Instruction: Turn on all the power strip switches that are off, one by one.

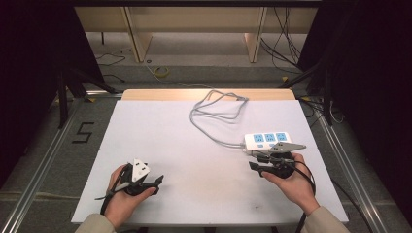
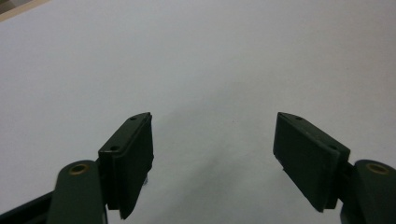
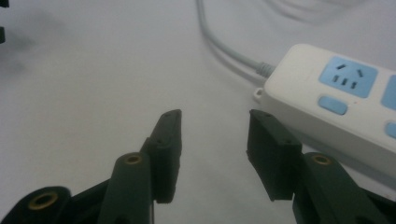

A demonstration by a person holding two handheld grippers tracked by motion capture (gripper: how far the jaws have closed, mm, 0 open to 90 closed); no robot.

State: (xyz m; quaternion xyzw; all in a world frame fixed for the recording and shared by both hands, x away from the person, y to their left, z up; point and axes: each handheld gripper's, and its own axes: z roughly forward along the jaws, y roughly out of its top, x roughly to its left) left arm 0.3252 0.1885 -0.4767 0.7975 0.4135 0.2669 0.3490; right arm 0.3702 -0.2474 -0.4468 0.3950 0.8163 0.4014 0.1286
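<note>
On the white table point(image 1: 194, 145), a white power strip point(image 1: 268, 141) with three blue sockets lies toward 3 o'clock from the table's middle, and its grey cable point(image 1: 216, 110) runs in loose loops toward 12 o'clock. The right gripper point(image 1: 256, 161) is held in the right hand point(image 1: 291, 182) just at 6 o'clock of the strip; in the right gripper view its jaws stand apart with nothing between them, and the end of the strip is just beside the right jaw. The left gripper point(image 1: 158, 184) is in the left hand point(image 1: 119, 196) at 7 o'clock, well apart from the strip; its jaws are wide apart over bare table.
</note>
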